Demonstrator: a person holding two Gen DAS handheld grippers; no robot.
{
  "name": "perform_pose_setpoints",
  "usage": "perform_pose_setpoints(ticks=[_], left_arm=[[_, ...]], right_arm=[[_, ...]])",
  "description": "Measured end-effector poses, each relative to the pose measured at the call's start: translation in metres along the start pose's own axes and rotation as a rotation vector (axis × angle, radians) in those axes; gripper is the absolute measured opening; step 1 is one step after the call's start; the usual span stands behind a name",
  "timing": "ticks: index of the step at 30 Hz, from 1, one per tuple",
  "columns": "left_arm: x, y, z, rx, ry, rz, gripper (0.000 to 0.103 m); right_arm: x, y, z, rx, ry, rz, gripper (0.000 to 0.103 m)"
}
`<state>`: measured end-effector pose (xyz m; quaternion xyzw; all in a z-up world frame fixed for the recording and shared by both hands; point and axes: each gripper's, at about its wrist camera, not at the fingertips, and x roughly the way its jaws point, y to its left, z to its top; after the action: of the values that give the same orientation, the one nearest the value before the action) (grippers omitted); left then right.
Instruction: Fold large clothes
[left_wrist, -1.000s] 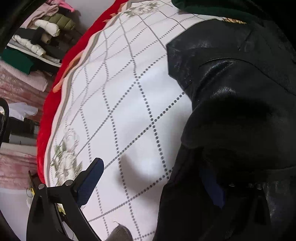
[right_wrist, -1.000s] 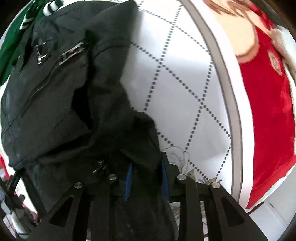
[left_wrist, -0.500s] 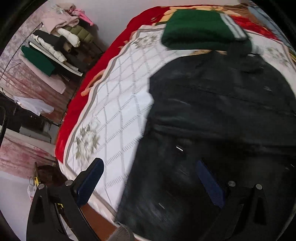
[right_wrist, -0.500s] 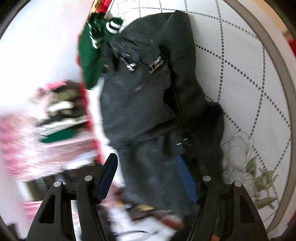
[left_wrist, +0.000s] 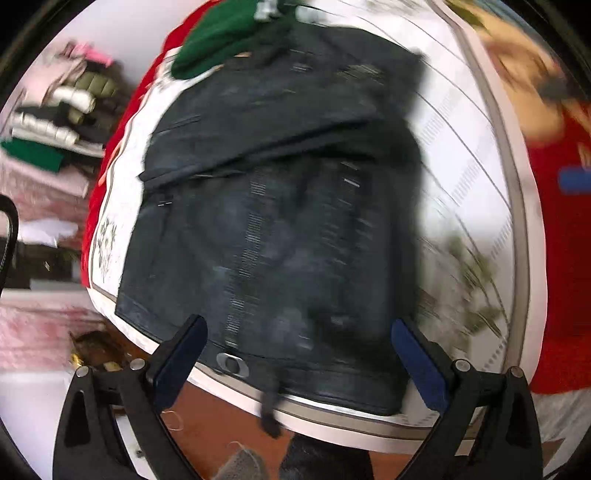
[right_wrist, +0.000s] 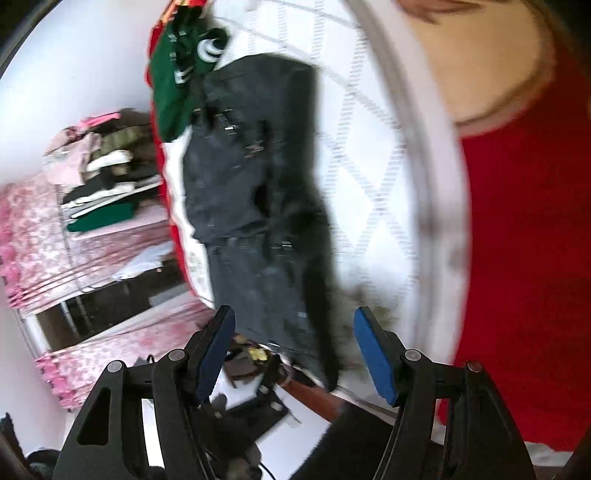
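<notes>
A black leather jacket (left_wrist: 280, 206) lies folded on the white diamond-patterned bed cover (left_wrist: 461, 155), its lower edge at the near edge of the bed. It also shows in the right wrist view (right_wrist: 258, 192). My left gripper (left_wrist: 295, 362) is open and empty, held back above the jacket's near edge. My right gripper (right_wrist: 295, 354) is open and empty, also pulled back above the bed edge. Both views are motion-blurred.
A folded green garment (left_wrist: 221, 33) lies at the jacket's far end, also visible in the right wrist view (right_wrist: 173, 81). A red blanket (left_wrist: 561, 258) borders the cover. Stacked clothes on a rack (right_wrist: 99, 177) stand left of the bed. Brown floor (left_wrist: 221, 417) lies below the edge.
My right gripper has opened and let go of the jacket. Both grippers have pulled back from the jacket toward the near edge of the bed, so the whole folded jacket now shows.
</notes>
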<state>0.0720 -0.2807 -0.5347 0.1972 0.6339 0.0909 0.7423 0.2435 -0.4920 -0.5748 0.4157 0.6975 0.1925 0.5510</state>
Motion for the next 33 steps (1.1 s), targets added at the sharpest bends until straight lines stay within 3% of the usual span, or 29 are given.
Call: perform_pose_setpoints(ticks=[6,11,15,16,18,19,20,23,26,29,33], left_arm=[[0.045,-0.058,0.0,0.082,0.045,0.191,0.103],[0.068,-0.038,0.025,-0.002,0.033,0.288,0.103],[0.081,-0.014,0.04,-0.059,0.03,0.286,0.101],[0.082,-0.01,0.04,-0.068,0.03,0.264,0.092],[0.078,-0.009,0.037,-0.081,0.023,0.183,0.056],[0.075,-0.008,0.036,-0.08,0.018,0.13,0.027],[0.072,-0.008,0.036,-0.072,0.008,0.1,0.018],[0.06,-0.001,0.034,-0.092,-0.03,0.033,0.007],[0.051,0.018,0.033,-0.122,-0.066,-0.016,0.005],[0.041,0.037,0.033,-0.141,-0.103,-0.046,0.003],[0.029,0.071,0.034,-0.188,-0.143,-0.103,0.003]], right_arm=[[-0.019,-0.034,0.016,0.023,0.0,-0.048,0.069],[-0.018,-0.038,0.036,-0.018,0.001,-0.081,0.069],[0.005,-0.03,0.06,-0.042,0.017,-0.067,0.069],[0.015,-0.027,0.069,-0.049,0.022,-0.063,0.069],[0.03,-0.022,0.083,-0.055,0.032,-0.035,0.082],[0.038,-0.02,0.089,-0.05,0.037,-0.01,0.086],[0.047,-0.019,0.097,-0.041,0.035,0.022,0.089],[0.072,-0.015,0.117,-0.012,0.05,0.101,0.091],[0.097,-0.009,0.13,0.01,0.083,0.122,0.09],[0.112,0.004,0.134,0.017,0.066,0.05,0.04],[0.104,0.037,0.122,-0.008,-0.001,-0.026,0.025]])
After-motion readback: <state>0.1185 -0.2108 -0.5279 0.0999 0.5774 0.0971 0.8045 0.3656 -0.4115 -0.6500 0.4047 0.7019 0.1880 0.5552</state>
